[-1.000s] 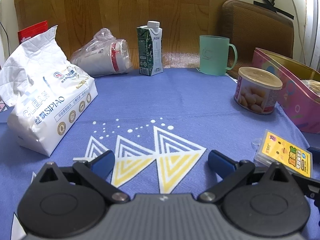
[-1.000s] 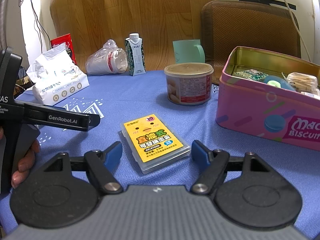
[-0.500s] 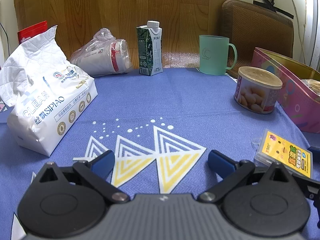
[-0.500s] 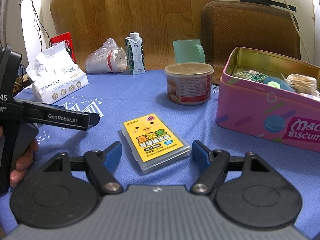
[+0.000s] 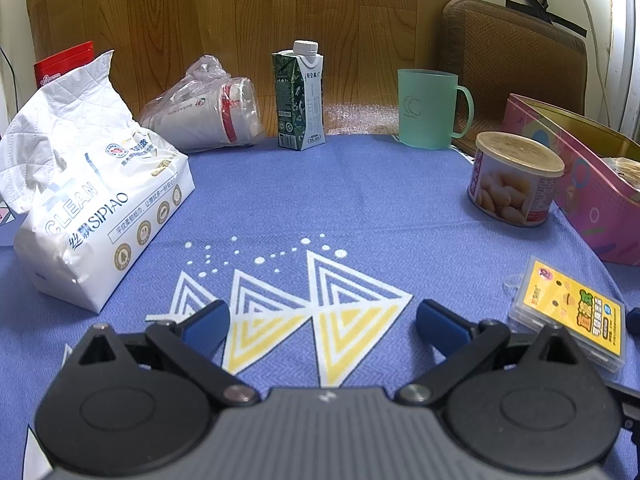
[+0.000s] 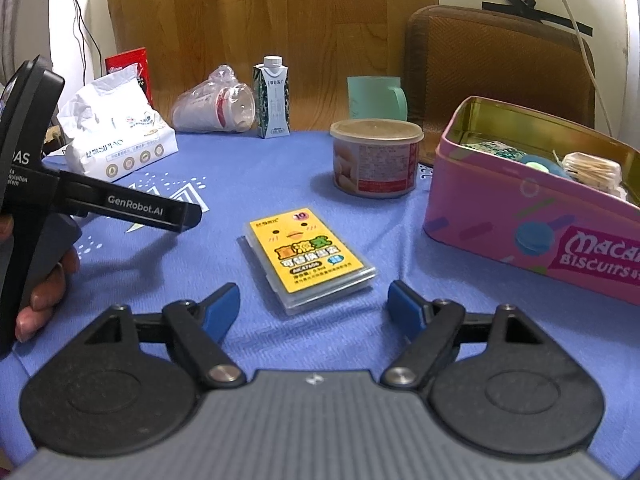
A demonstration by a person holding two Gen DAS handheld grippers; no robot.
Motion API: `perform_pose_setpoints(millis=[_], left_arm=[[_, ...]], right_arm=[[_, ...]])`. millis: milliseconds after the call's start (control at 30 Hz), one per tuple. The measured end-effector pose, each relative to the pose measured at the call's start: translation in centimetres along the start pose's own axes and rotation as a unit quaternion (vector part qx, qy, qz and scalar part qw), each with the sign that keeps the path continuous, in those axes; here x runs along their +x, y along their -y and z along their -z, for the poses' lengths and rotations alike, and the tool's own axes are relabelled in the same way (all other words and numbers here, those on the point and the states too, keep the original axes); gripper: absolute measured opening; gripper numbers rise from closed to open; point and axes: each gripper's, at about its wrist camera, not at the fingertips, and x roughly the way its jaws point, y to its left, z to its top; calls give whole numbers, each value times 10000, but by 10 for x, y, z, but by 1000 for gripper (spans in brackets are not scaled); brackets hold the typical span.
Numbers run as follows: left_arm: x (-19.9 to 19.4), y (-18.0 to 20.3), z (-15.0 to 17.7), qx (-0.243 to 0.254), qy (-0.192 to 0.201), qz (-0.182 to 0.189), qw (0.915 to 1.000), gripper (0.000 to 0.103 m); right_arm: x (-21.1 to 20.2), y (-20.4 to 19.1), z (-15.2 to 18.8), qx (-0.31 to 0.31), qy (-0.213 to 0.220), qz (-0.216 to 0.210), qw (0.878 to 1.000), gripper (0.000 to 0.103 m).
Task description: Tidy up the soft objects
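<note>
The right gripper (image 6: pixel 314 308) hung spread over the blue cloth (image 6: pixel 280 160), its jaws having just opened a little wider, the yellow card case (image 6: pixel 308 260) just ahead between them, untouched. Beyond stood a lidded can (image 6: pixel 376 158); to its right, the pink biscuit tin (image 6: pixel 532 232). The left gripper (image 5: pixel 322 320) was spread over bare cloth. The tissue pack (image 5: pixel 92 216) lay ahead to its left, unobstructed. Nothing else had shifted since earlier.
</note>
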Motion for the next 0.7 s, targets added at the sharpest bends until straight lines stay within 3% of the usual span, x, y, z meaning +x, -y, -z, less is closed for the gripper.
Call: perform_pose_setpoints(millis=[700], left_arm=[[2, -3, 0, 35, 7, 40, 10000, 103]], right_arm=[[0, -1, 2, -18, 34, 45, 10000, 83]])
